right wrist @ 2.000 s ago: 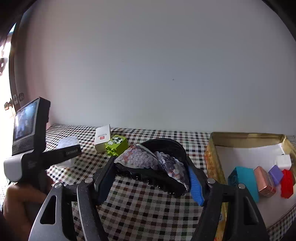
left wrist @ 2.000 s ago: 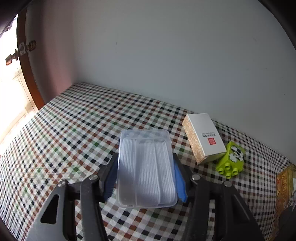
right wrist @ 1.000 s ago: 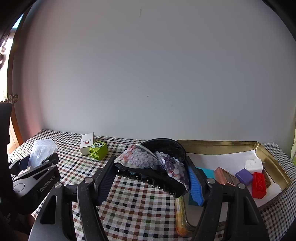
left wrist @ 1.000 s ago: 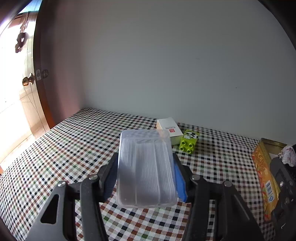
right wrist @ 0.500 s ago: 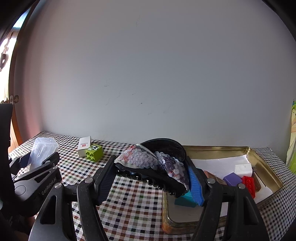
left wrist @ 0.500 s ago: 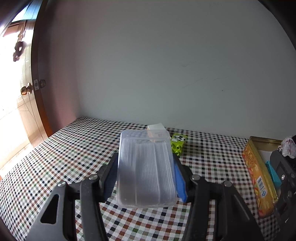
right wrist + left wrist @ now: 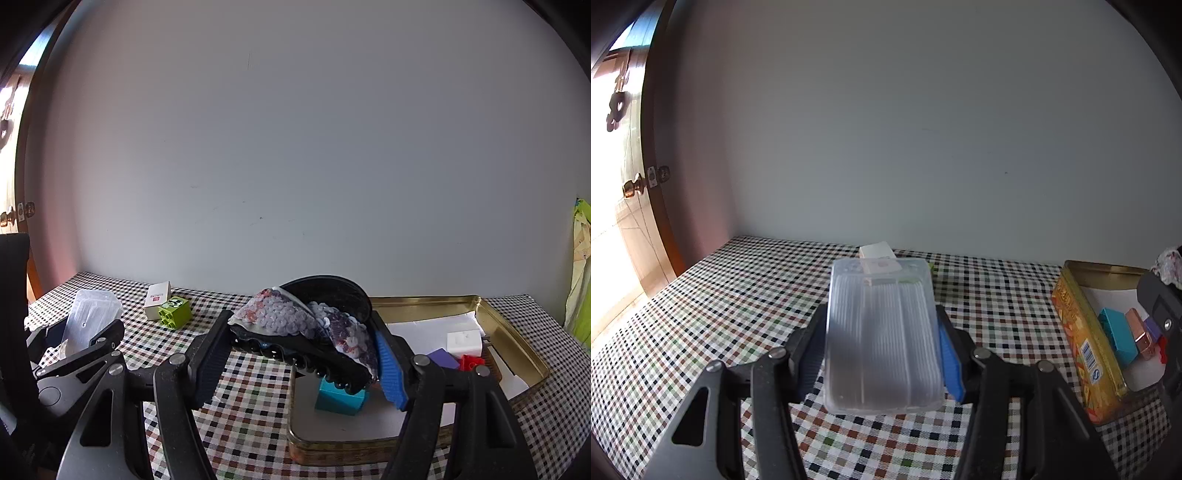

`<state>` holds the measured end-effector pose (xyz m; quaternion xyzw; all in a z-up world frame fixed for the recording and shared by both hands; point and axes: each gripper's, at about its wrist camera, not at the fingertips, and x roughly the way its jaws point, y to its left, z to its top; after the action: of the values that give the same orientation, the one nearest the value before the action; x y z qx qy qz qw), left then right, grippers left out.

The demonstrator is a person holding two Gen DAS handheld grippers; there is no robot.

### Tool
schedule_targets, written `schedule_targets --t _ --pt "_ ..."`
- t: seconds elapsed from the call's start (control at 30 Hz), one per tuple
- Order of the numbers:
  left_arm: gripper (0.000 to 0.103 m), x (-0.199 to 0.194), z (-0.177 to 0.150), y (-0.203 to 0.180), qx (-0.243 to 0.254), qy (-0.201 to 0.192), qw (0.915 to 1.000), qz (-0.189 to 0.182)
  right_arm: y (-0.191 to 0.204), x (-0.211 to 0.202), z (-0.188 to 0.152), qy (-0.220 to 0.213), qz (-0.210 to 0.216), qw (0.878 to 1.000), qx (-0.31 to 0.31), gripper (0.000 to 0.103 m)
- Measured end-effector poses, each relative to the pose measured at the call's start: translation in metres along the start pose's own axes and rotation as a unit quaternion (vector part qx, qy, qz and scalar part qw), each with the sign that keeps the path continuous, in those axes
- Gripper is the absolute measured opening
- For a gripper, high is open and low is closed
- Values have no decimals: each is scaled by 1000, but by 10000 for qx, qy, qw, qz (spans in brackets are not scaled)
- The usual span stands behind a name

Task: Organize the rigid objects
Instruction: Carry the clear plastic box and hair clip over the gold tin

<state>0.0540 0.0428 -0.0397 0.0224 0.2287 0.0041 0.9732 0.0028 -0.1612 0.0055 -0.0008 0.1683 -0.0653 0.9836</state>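
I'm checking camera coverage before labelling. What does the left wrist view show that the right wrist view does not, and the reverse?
Only the left wrist view shows the tin's printed orange outer wall and a copper-coloured block.

Only the right wrist view shows the green brick, a white cube in the tin and the right claw shut on the sequined hair clip.

Both show the clear plastic case held in the left claw, the small white box, the teal block, the gold tin and the checked tablecloth.

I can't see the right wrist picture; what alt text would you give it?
The right gripper holds a sequined black hair claw above a gold tin tray containing coloured blocks. On the checked tablecloth to the left sit a green block, a small white box and the left gripper clamping a clear plastic case.
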Motion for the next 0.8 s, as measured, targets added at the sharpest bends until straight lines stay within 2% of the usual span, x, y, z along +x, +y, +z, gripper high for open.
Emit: schedule_targets --t 0.8 --pt "54 -23 -2 -51 180 -130 9996 -187 -64 -14 -1 -212 -423 9988 -111 72"
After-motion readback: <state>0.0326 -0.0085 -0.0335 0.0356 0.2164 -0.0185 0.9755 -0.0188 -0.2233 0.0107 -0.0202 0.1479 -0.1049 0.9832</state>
